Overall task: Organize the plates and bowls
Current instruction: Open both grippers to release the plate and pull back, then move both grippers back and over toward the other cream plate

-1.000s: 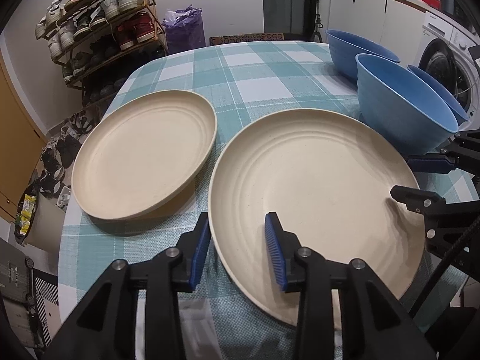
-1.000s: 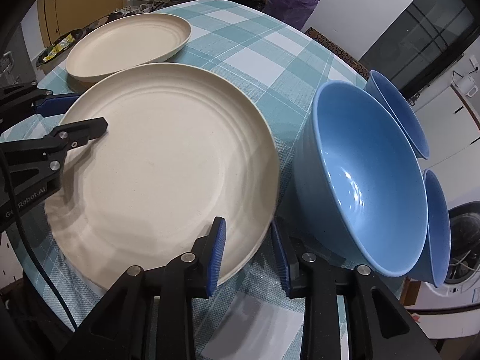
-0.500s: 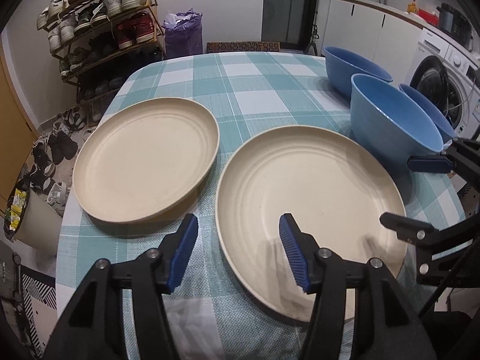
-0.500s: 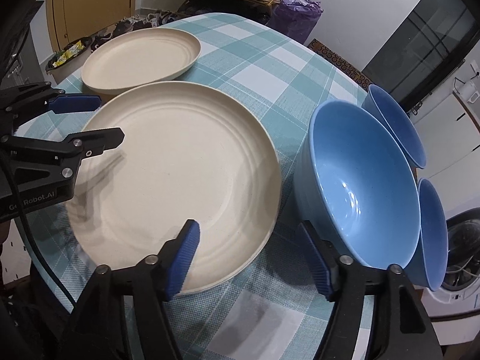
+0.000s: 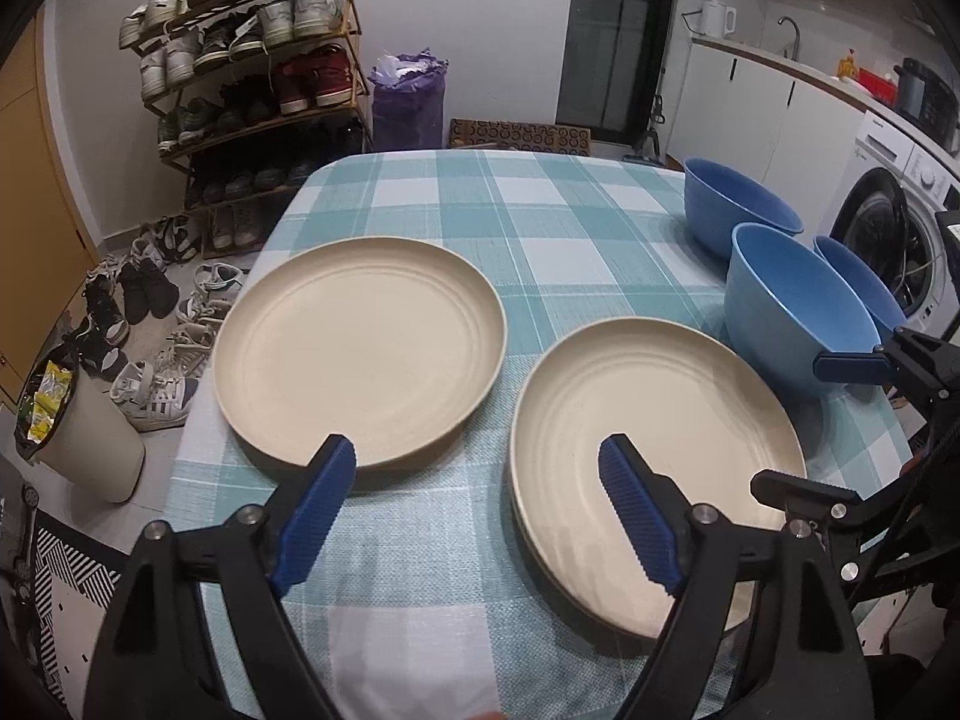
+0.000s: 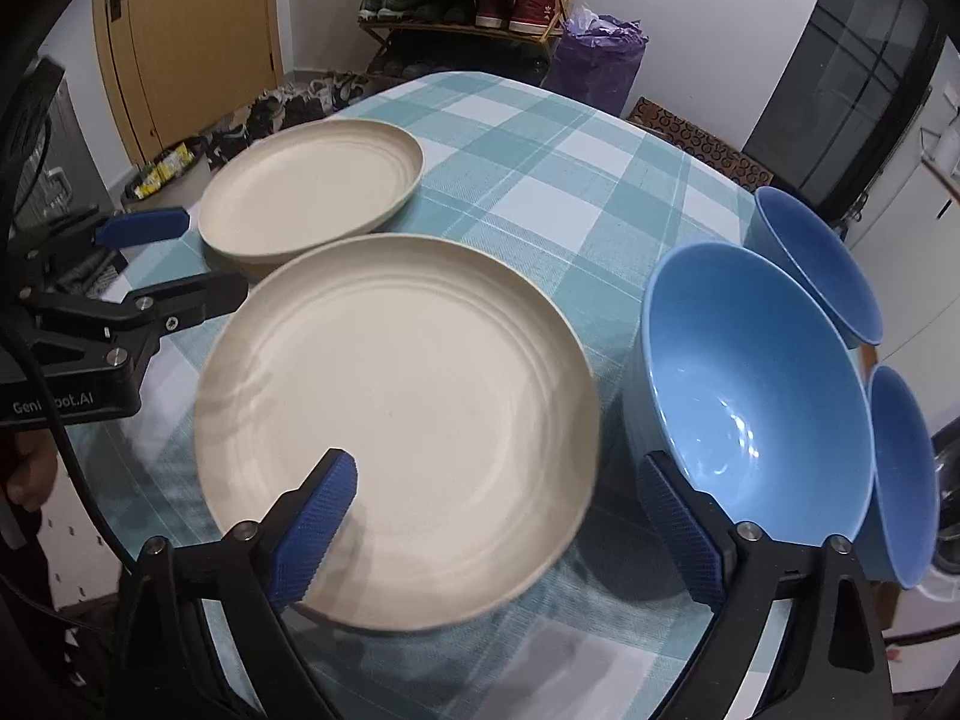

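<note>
Two cream plates and three blue bowls sit on a tabletop (image 5: pixel 540 228) covered in a teal and white checked cloth. The near plate (image 5: pixel 654 444) lies at the near right; in the left wrist view a second rim shows under its near edge, so it seems to rest on another plate. The far plate (image 5: pixel 360 354) lies to its left, a little farther off and apart from it. The bowls stand at the right edge: the large bowl (image 6: pixel 750 390) just beside the near plate, the far bowl (image 6: pixel 816 264) behind it, and the third bowl (image 6: pixel 900 468) to its right, near the tabletop's edge.

The left tongs (image 5: pixel 477 516) hang above the near edge of the cloth, between the two plates; their jaws have just been opening and stand released, grasping nothing. The right tongs (image 6: pixel 498 528) hang above the near plate's right rim; their jaws have also just been opening, stand wide and hold nothing, the plate lying below the gap.
</note>
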The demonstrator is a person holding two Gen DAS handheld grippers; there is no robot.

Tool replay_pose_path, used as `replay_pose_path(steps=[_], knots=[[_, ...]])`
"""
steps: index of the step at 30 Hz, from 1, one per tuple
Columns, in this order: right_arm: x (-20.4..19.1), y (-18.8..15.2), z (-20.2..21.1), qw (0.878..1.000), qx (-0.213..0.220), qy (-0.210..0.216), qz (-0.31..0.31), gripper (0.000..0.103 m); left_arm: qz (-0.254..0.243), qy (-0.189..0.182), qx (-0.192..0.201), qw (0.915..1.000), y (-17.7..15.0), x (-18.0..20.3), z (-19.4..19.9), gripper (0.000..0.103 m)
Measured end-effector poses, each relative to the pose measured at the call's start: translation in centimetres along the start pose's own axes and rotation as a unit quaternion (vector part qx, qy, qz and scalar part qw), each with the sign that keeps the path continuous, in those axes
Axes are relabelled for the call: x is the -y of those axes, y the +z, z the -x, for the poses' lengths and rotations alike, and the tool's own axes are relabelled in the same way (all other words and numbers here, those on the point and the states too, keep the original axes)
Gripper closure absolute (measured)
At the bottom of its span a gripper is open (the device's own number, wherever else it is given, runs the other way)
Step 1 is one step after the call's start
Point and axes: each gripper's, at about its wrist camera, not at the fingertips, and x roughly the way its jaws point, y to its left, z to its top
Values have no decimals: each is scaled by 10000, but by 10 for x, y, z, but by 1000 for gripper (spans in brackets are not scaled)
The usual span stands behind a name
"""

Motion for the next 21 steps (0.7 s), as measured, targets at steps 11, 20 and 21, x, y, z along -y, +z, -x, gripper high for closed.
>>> replay_pose_path(steps=[11, 20, 21], knots=[[-4, 20, 8, 9989, 398, 247, -98, 1, 256, 32, 348, 9991, 7, -19, 18, 0], [1, 35, 11, 9978, 611, 208, -129, 1, 468, 180, 392, 9980, 9, -32, 19, 0], [0, 37, 11, 9978, 623, 212, -120, 1, 513, 195, 393, 9977, 9, -34, 18, 0]])
